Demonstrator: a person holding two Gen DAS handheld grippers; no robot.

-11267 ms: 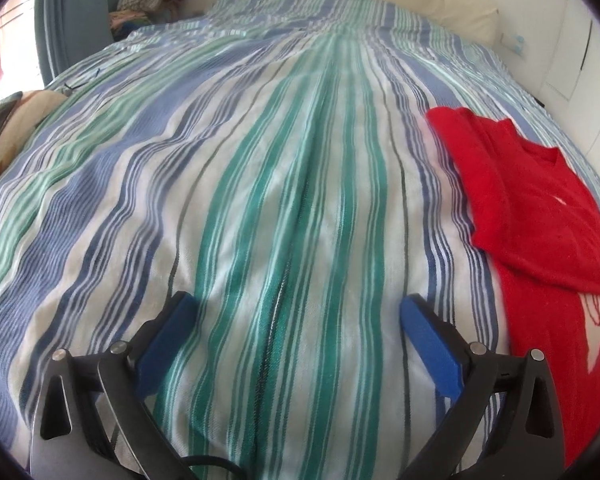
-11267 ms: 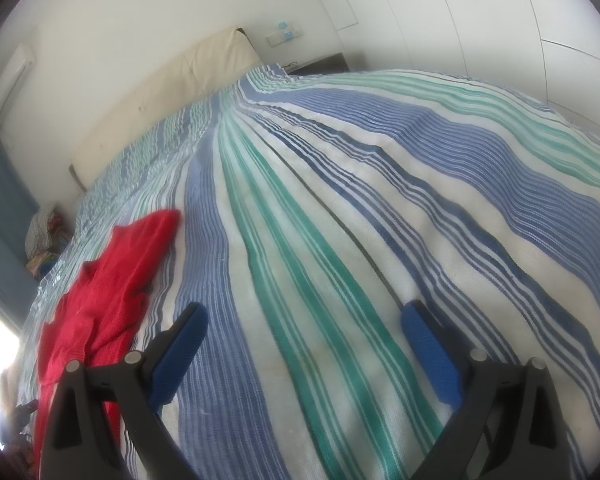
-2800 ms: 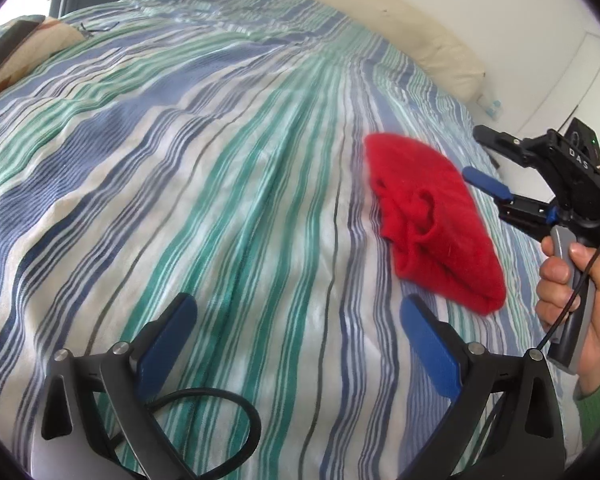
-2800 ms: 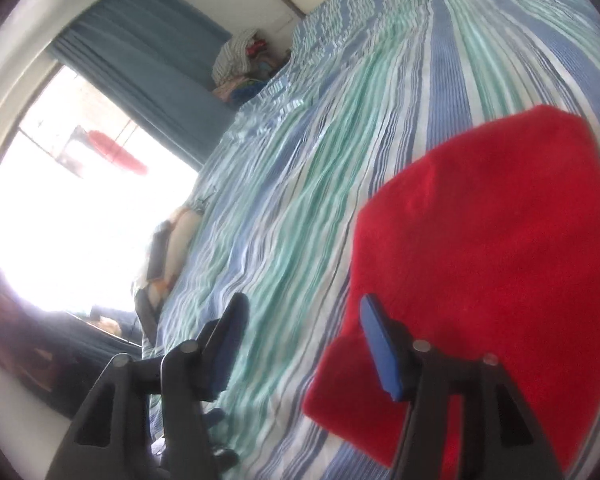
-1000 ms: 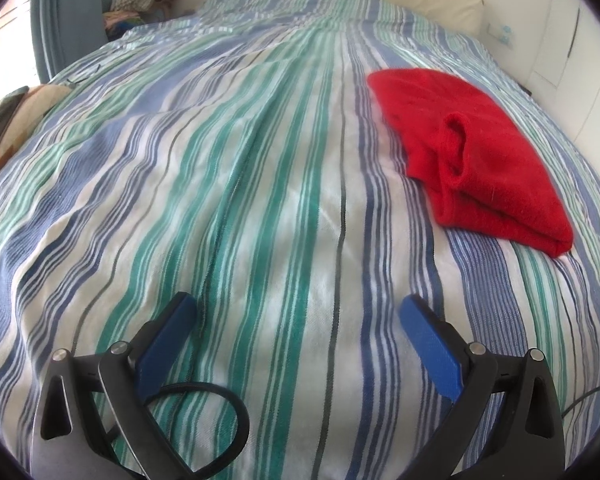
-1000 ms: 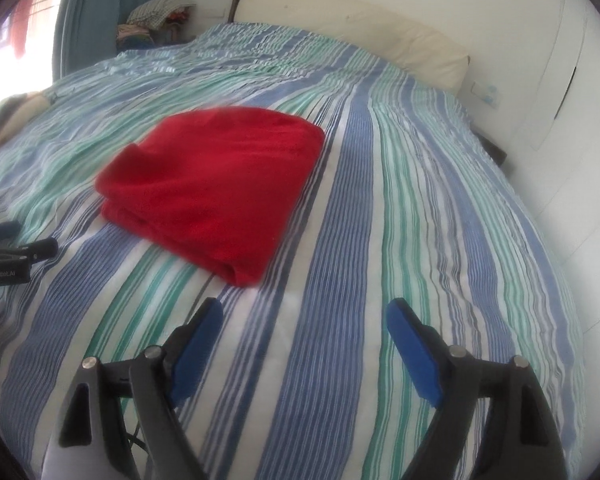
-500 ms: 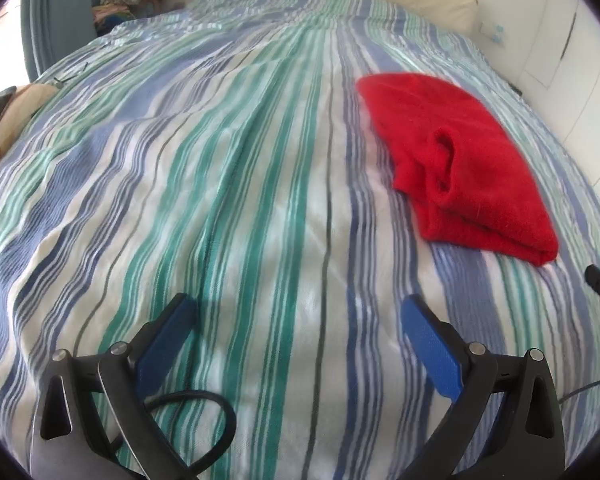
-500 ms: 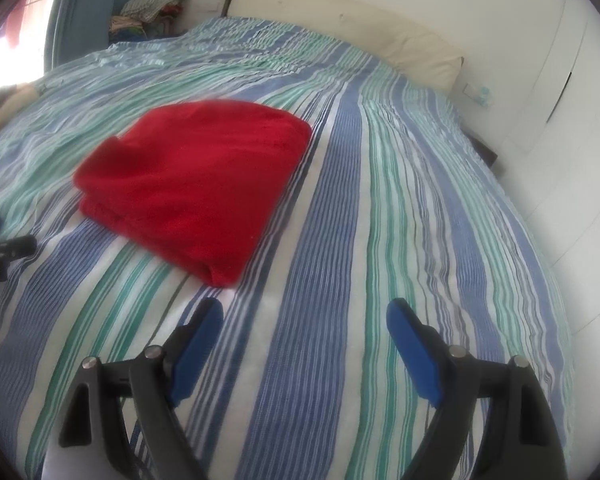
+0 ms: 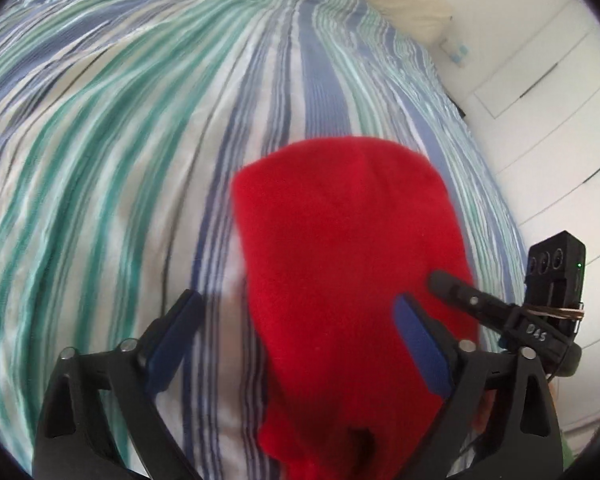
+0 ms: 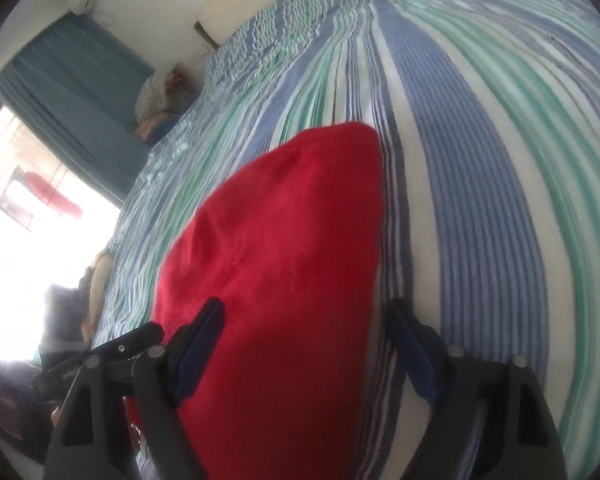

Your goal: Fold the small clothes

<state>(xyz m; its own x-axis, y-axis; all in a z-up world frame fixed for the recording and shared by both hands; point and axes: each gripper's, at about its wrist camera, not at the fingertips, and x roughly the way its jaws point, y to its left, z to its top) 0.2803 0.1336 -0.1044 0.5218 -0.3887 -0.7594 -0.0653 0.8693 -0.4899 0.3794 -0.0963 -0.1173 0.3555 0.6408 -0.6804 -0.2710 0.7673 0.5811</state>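
Left wrist: folded red garment (image 9: 352, 280) on striped bed (image 9: 100, 160), left gripper (image 9: 296, 344) and right gripper (image 10: 308, 352) closing astride it, nothing pinched yet; grip all layers evenly.

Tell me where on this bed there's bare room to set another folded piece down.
Bare striped bedspread lies left of the folded red garment and beyond it toward the cream headboard. A narrower strip runs along the garment's right side. It's crowded at the garment's near end, where the left gripper and right gripper straddle it, jaws closing.
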